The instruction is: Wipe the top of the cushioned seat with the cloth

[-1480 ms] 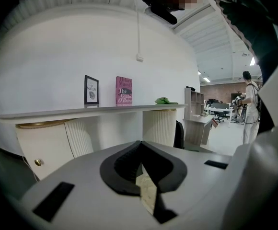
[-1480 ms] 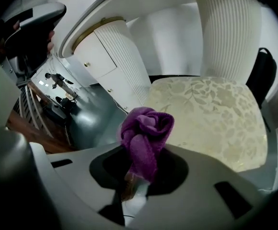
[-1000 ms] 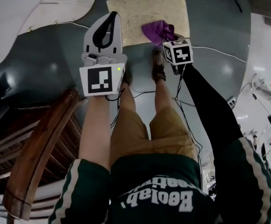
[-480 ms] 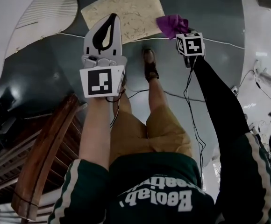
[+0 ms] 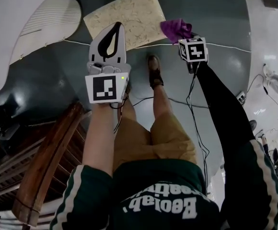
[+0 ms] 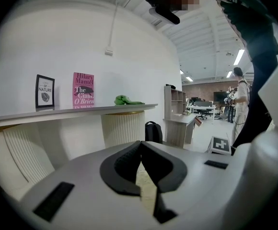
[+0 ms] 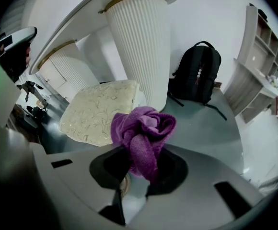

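Wooden rail [image 5: 48, 162] at the lower left of the head view is sitting well clear of my work. Moving right, my left gripper [image 5: 111, 37] is hanging over the lower edge of the cushioned seat [image 5: 129, 13], its jaws pressed together on nothing. The seat is lying on the grey floor in the upper middle of the frame, its long axis running from lower left up to upper right. Right of it, the purple cloth [image 5: 176, 29] is bunching out of my right gripper [image 5: 181, 38], which is clamping it firmly. The cloth is hovering just off the seat's right edge, so the seat lies up and to the left of that claw, and the right hand is the nearer one for wiping. In the right gripper view, a white ribbed pedestal [image 7: 139, 47] is standing just behind the seat, and I am judging it the main thing to avoid; a black backpack [image 7: 196, 73] is leaning farther right.
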